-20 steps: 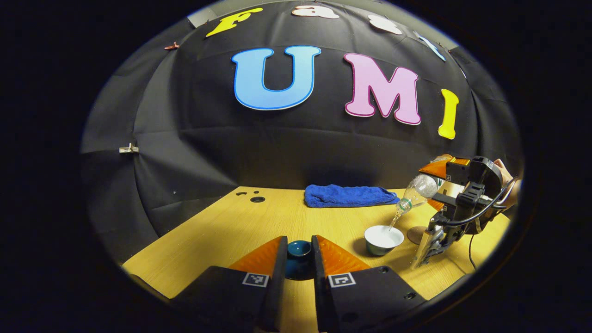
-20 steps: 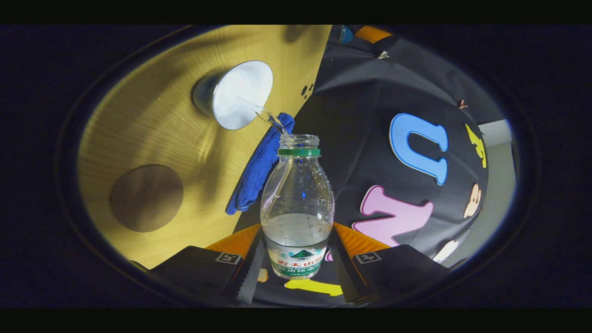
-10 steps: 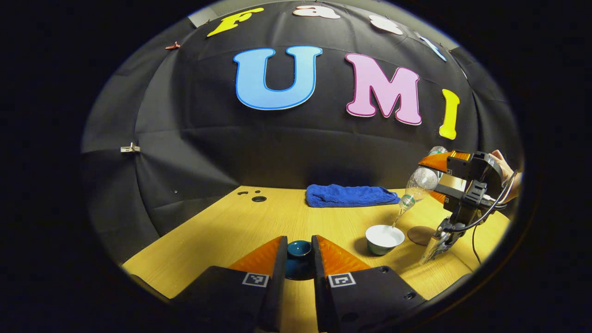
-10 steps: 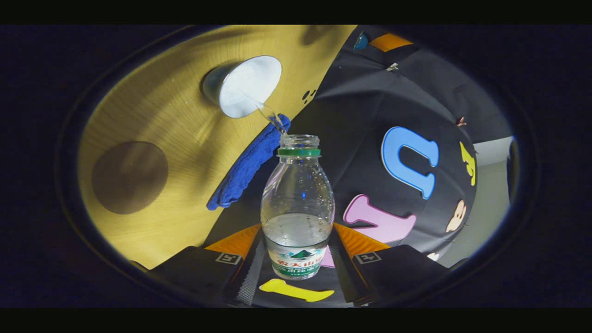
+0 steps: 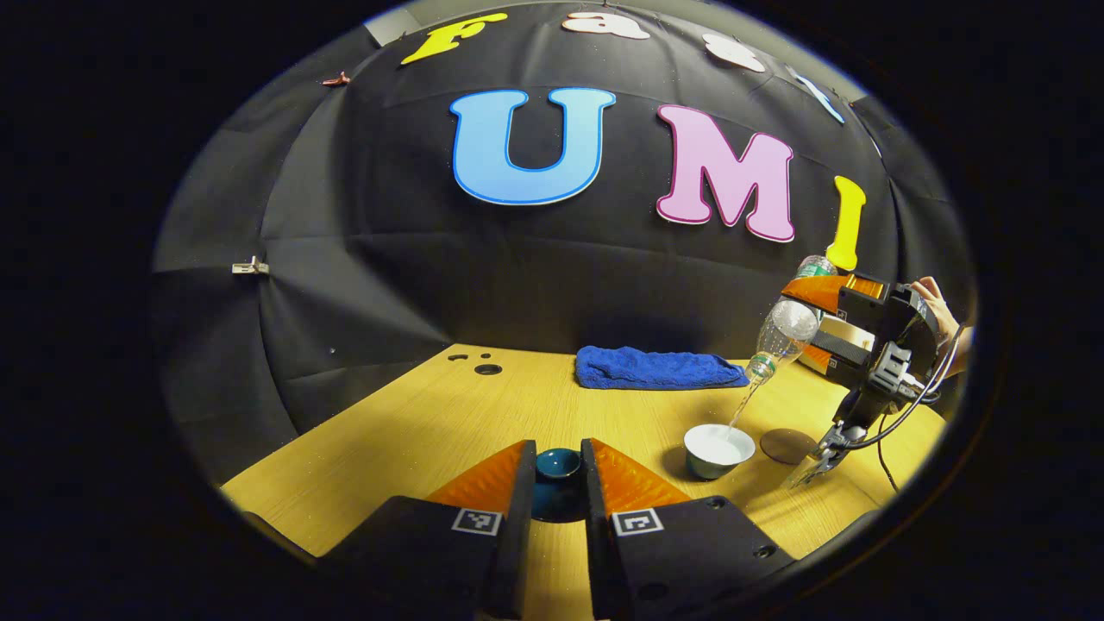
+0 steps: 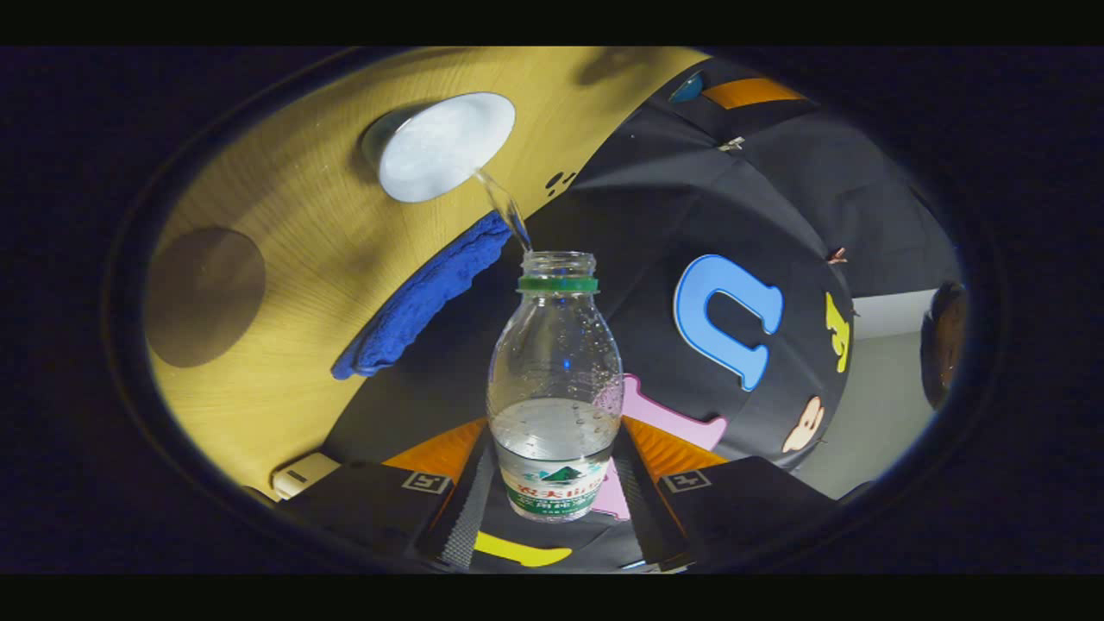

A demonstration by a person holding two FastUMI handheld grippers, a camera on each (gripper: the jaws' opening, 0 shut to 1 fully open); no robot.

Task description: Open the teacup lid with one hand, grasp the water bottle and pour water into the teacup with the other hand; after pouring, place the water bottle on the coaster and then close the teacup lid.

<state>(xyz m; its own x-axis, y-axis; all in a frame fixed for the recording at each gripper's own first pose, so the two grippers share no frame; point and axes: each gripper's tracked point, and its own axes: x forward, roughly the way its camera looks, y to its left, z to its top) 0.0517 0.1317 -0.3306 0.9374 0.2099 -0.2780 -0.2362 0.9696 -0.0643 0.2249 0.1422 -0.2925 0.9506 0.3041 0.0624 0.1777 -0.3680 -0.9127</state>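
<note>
My left gripper (image 5: 556, 483) is shut on the dark teal teacup lid (image 5: 557, 466), held above the table's near side. To its right stands the uncovered white-lined teacup (image 5: 718, 448). My right gripper (image 6: 556, 483) is shut on the clear water bottle (image 6: 556, 379), which has no cap and is tipped mouth-down. A thin stream of water runs from the bottle's mouth into the teacup (image 6: 444, 147). In the left gripper view the tilted bottle (image 5: 780, 336) and the right gripper (image 5: 849, 315) hang above and right of the cup. The round brown coaster (image 5: 787, 445) lies just right of the cup.
A folded blue towel (image 5: 657, 367) lies at the back of the wooden table (image 5: 431, 431), behind the cup. Small holes (image 5: 487, 369) mark the table's far left. A hand (image 5: 936, 306) holds the right gripper. The coaster (image 6: 205, 295) and towel (image 6: 423, 297) also appear in the right gripper view.
The right gripper has risen and tilted the bottle further while the stream keeps running into the cup. The left gripper with the lid has barely moved.
</note>
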